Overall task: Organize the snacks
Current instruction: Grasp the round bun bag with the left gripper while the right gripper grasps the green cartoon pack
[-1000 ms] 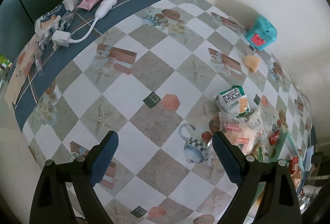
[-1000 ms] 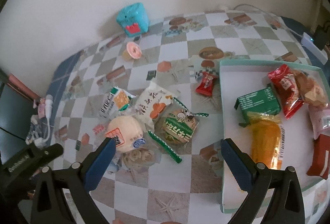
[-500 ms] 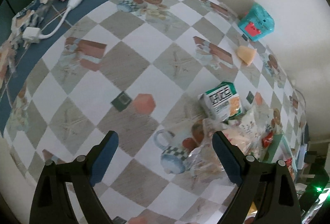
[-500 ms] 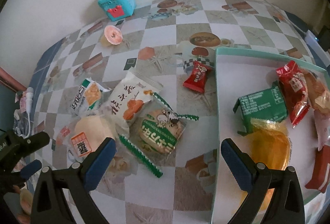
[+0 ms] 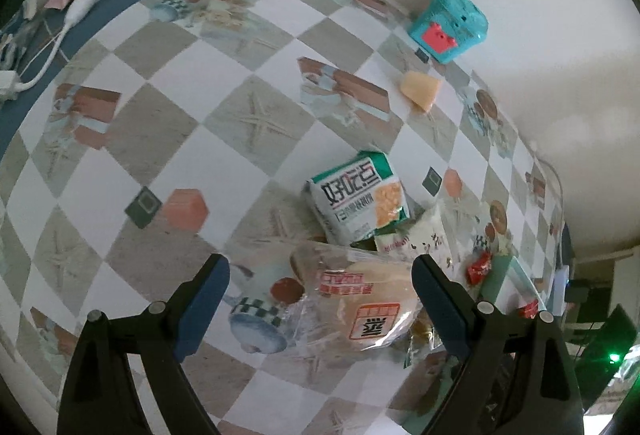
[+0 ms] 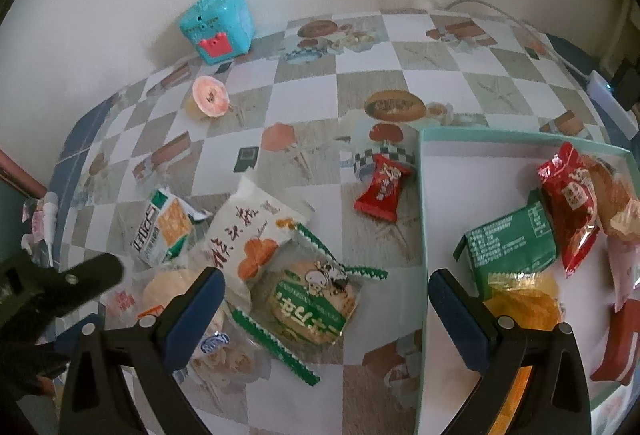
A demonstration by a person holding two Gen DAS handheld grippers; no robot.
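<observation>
Loose snacks lie in a heap on the checked tablecloth. My left gripper point(image 5: 320, 287) is open, its jaws either side of a clear-wrapped round bun point(image 5: 362, 301). Beyond it lie a green-white cracker pack point(image 5: 360, 201) and a white pack point(image 5: 420, 241). My right gripper point(image 6: 326, 295) is open above a green-white cookie pack point(image 6: 310, 301), next to the white persimmon pack point(image 6: 250, 231), the cracker pack point(image 6: 160, 229) and the bun point(image 6: 168, 285). A red candy point(image 6: 380, 187) lies by the teal tray point(image 6: 422, 195), which holds several snacks.
A teal toy box point(image 6: 216, 25) stands by the wall, with a jelly cup point(image 6: 210, 97) in front of it. A white charger cable point(image 5: 76, 11) and small items lie at the table's far left. The left gripper's finger point(image 6: 80, 275) shows in the right wrist view.
Both grippers have moved in towards the snack heap. The left one has swung right until the bun lies between its jaws. The right one has come lower over the cookie pack.
</observation>
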